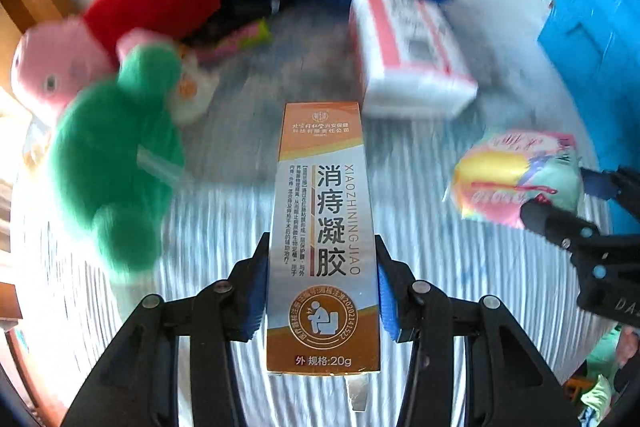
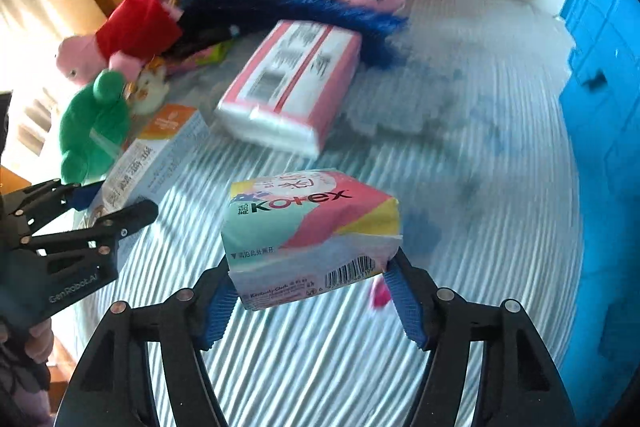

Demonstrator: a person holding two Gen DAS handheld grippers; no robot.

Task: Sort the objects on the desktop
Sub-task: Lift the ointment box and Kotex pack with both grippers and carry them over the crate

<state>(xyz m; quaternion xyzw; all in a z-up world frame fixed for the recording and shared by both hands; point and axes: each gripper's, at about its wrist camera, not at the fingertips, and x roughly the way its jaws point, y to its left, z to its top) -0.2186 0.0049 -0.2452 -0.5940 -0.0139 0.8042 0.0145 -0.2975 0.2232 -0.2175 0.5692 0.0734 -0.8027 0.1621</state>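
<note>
My left tongs (image 1: 322, 283) were clamped on an orange-and-white box (image 1: 323, 239), held lengthwise above the striped table cover (image 1: 440, 267); it read "XIAOZHINING JIAO" and "20g". My right tongs (image 2: 310, 291) gripped a soft pink, green and yellow pack (image 2: 312, 231) marked "Kotex", barcode facing me, also off the cover. A pink-and-white tissue pack (image 2: 292, 87) lay mid-table, print too blurred to read. Plush toys (image 2: 120, 39) crowded the far left corner, partly cut off.
</note>
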